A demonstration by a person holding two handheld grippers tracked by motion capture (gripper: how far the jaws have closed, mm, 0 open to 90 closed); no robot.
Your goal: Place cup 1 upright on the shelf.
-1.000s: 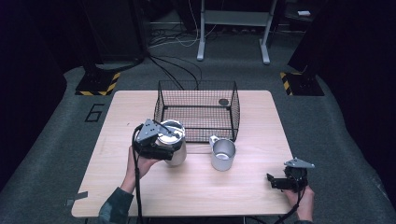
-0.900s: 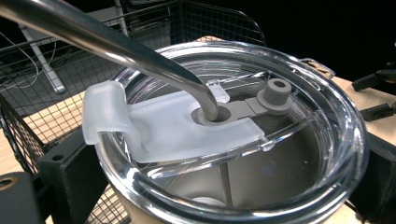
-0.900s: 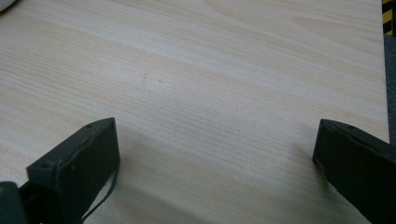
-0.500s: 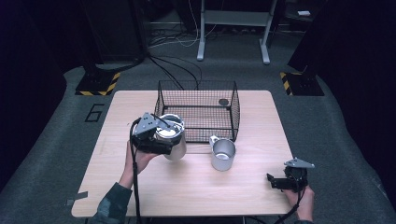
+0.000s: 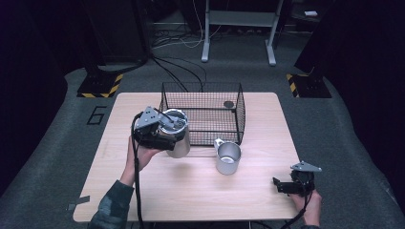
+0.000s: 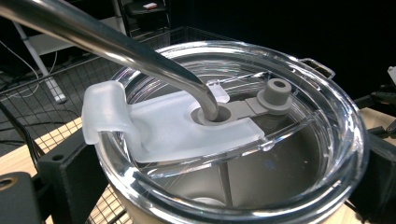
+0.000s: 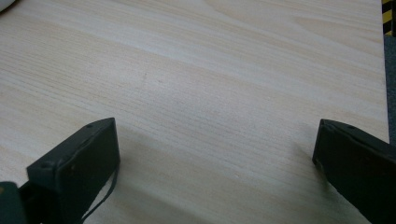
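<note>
left gripper (image 5: 160, 136) holds a steel tumbler (image 5: 175, 136) at frame centre-left

fingers clamped round its body to carry it, beside the wire basket (image 5: 203, 114); right gripper (image 5: 286, 186) idle lower right, fingers apart over the bare worktop (image 5: 200, 191)

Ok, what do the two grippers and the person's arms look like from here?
Both grippers are black and blocky, each topped with a grey three-cornered plate. The left gripper trails a black cable down along a dark patterned sleeve. The right gripper has flat, rectangular black jaws and its own black cable.
</note>
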